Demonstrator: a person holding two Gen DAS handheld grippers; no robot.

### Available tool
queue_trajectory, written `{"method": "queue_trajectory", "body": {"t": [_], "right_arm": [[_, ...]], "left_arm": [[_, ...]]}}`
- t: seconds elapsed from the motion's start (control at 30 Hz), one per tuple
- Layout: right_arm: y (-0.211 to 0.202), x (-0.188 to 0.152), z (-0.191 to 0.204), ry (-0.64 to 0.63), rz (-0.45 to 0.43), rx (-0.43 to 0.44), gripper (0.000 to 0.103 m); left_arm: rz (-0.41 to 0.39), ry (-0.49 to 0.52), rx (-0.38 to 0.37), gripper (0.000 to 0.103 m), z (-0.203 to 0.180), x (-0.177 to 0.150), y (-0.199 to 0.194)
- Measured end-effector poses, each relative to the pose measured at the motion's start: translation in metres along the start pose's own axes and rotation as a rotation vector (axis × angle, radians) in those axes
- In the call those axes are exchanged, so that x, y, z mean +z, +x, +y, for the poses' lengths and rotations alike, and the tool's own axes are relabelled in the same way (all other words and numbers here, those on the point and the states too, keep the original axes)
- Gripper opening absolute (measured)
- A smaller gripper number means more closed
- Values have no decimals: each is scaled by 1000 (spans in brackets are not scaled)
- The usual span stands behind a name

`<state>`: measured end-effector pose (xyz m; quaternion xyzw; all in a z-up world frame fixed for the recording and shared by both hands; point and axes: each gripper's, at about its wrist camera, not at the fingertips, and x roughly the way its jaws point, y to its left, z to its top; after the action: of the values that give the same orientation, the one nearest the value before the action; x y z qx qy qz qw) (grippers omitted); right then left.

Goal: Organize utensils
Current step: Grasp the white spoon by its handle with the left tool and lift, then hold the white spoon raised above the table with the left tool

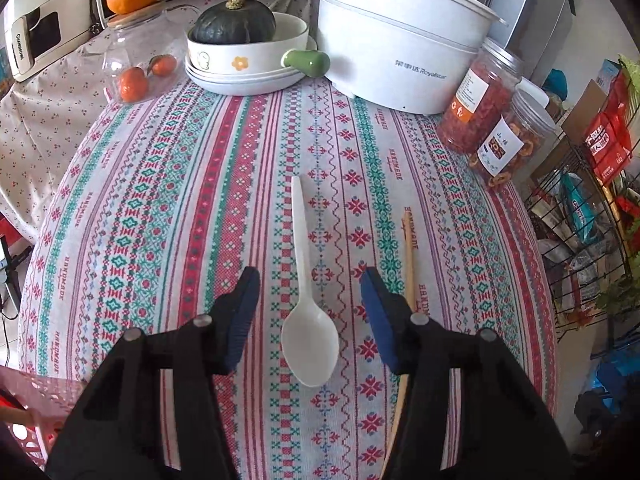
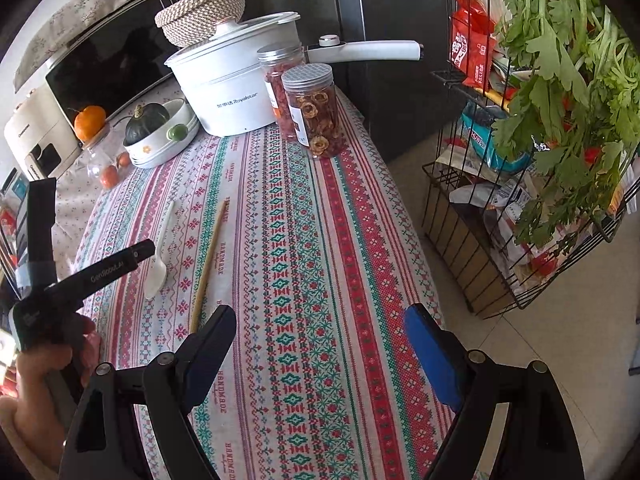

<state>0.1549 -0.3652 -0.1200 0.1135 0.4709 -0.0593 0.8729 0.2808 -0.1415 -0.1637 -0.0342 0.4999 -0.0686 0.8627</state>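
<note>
A white plastic spoon lies on the patterned tablecloth, bowl toward me, handle pointing away. My left gripper is open with the spoon's neck between its fingers, above the cloth. A wooden chopstick lies just right of the spoon, partly hidden under the right finger. In the right wrist view the spoon and chopstick lie left of centre, with the left gripper over the spoon. My right gripper is open and empty over the table's near right part.
A white electric pot, a bowl with a dark squash, a glass jar with oranges and two snack jars stand at the back. A red basket is at the near left. A wire rack with greens stands right of the table.
</note>
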Motion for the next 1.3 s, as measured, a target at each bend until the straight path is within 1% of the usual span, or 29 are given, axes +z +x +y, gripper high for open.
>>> {"method": "queue_trajectory", "body": {"t": [0.03,0.07,0.1,0.23,0.33,0.43,0.47,0.5,0.53,0.7,0.87,1.07,1.3], "right_arm": [[3,0,-1,5,7,-1,87],[5,0,-2,8,15,-1,87],[8,0,-3,10,22,-1,87],[15,0,-1,6,42,4,87],[17,2,3,0,47,15,87],[21,4,7,-3,56,23,87],[21,4,8,1,58,27,87],[22,4,9,5,60,32,87],[23,5,10,8,62,36,87],[27,5,15,2,71,23,87],[28,5,17,-6,71,9,87],[29,5,18,-2,73,8,87],[28,5,18,-9,71,10,87]], "left_arm": [[18,7,11,51,-1,7,7],[35,15,20,45,-1,14,15],[49,19,24,42,-1,21,22],[110,11,39,38,5,36,47],[151,-2,36,36,7,34,59],[123,37,74,30,2,29,60],[120,40,76,24,1,28,59],[113,42,73,13,-1,28,58],[112,44,71,12,-1,27,58],[99,58,62,11,-8,26,55],[76,81,39,11,-19,21,43],[71,105,43,11,-23,16,36],[53,117,66,11,-31,7,30]]}}
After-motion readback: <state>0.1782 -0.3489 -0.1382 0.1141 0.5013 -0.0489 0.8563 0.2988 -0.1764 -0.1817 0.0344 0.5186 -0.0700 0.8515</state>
